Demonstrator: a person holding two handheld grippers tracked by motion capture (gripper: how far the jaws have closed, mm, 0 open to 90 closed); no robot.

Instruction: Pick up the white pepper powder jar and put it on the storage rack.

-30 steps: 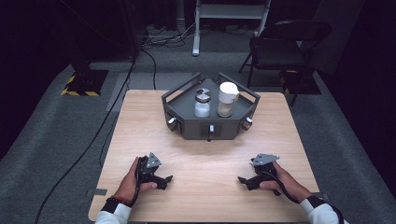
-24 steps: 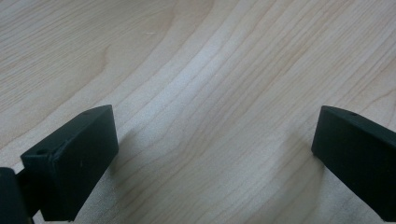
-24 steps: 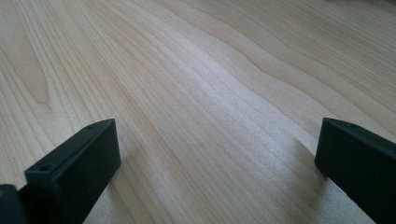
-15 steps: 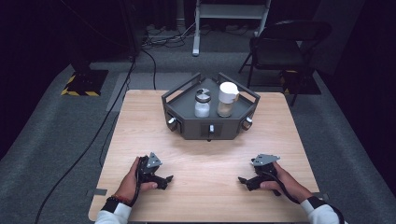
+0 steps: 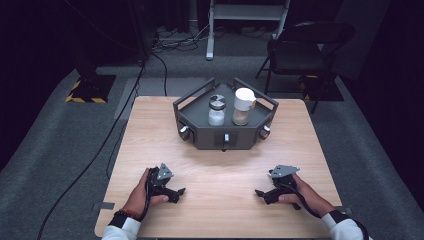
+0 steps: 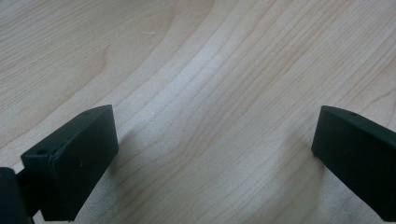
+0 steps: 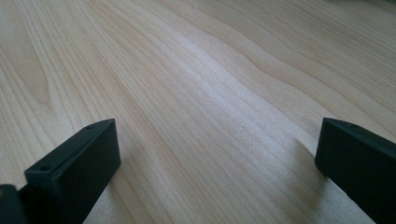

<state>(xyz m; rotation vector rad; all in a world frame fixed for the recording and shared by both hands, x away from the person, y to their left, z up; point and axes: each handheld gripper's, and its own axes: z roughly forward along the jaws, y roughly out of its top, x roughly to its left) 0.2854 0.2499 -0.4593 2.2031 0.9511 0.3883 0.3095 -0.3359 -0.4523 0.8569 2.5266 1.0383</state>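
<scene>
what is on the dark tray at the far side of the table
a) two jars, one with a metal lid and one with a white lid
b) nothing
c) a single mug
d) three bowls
a: the dark tray holds a jar with a metal lid and, beside it, a taller jar with a white lid.

A clear glass jar (image 5: 216, 111) with a metal lid stands upright in the dark grey tray (image 5: 200, 141) at the table's far middle. Just to its right stands a taller, white-capped jar (image 5: 243, 106), also upright.
</scene>
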